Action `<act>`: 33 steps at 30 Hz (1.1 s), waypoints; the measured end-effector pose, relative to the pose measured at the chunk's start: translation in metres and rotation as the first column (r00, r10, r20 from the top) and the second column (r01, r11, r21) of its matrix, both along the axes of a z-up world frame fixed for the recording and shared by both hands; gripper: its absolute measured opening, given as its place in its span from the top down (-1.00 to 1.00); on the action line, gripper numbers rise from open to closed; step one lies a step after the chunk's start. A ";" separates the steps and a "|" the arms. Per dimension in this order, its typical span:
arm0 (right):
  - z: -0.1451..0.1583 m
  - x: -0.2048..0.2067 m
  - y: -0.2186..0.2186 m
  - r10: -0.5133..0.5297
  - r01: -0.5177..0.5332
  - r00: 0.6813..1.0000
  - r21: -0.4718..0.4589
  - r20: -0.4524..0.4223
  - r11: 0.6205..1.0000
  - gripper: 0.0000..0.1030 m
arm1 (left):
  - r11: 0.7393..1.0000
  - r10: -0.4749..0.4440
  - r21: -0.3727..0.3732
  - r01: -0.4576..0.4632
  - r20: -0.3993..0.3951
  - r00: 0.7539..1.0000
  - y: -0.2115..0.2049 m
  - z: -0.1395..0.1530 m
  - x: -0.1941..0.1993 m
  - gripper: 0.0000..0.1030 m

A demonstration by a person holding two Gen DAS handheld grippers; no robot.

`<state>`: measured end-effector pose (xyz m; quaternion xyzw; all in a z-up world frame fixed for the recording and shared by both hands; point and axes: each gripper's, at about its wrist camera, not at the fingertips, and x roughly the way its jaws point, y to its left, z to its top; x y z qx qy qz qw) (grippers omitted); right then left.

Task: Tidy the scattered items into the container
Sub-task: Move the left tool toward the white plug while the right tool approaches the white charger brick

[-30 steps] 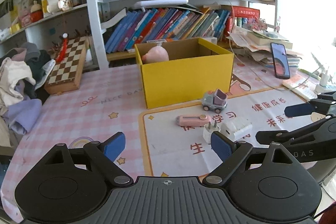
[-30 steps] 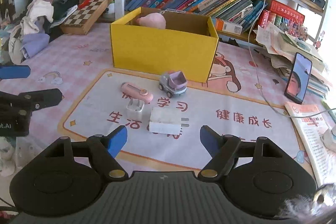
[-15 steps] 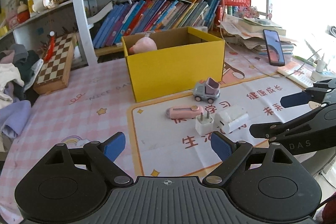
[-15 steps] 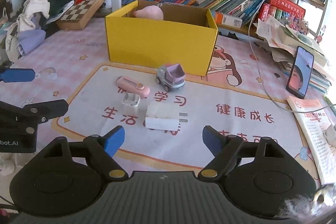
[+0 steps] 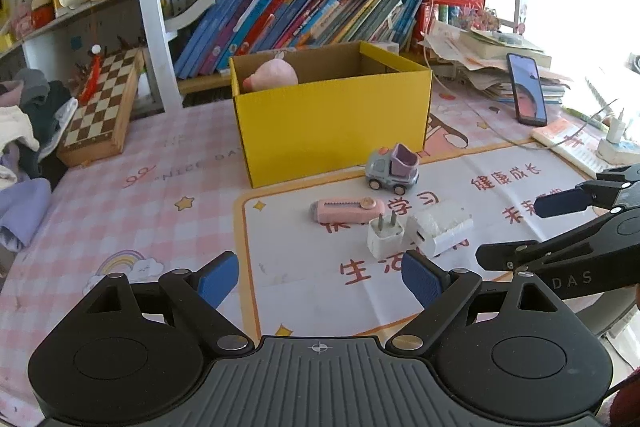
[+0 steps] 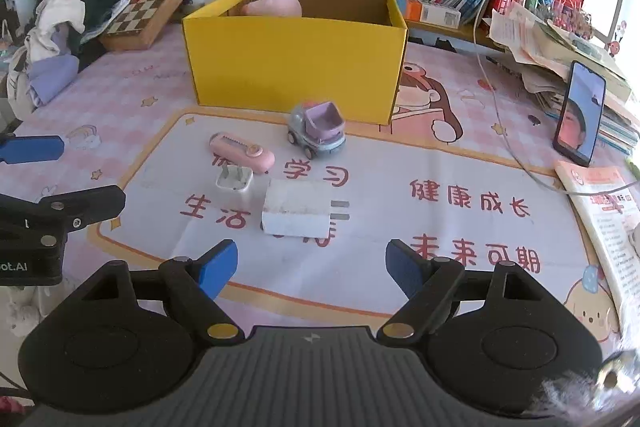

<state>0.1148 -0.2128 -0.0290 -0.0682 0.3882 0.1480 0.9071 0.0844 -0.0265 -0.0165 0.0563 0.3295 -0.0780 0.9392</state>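
Observation:
A yellow cardboard box (image 5: 332, 123) (image 6: 294, 61) stands open on the table with a pink plush (image 5: 272, 77) (image 6: 276, 5) inside. In front of it lie a grey and purple toy truck (image 5: 392, 167) (image 6: 318, 129), a pink box cutter (image 5: 346, 211) (image 6: 242, 153), a small white plug (image 5: 385, 235) (image 6: 234, 181) and a larger white charger (image 5: 438, 227) (image 6: 298, 213). My left gripper (image 5: 320, 277) is open and empty, short of the items. My right gripper (image 6: 310, 265) is open and empty, just short of the larger charger.
A chessboard (image 5: 102, 107) and a clothes pile (image 5: 20, 131) lie at the left. A phone (image 6: 580, 113) leans on stacked papers at the right, with a cable across the mat. A booklet (image 6: 604, 199) lies at the right edge. Bookshelves stand behind the box.
Both grippers have drawn slightly nearer the items and box. The jaws stay open. No item has moved.

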 end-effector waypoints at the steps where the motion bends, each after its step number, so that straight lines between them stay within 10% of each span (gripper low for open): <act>1: 0.000 0.001 0.000 0.003 -0.003 1.000 -0.002 0.000 1.000 -0.55 | 1.000 0.000 0.000 0.000 -0.006 1.000 0.000 -0.001 0.001 -0.76; 33: -0.002 0.035 0.004 0.064 -0.064 0.998 -0.031 -0.017 0.997 -0.54 | 1.000 0.009 -0.012 -0.009 -0.044 0.999 -0.006 -0.008 0.027 -0.76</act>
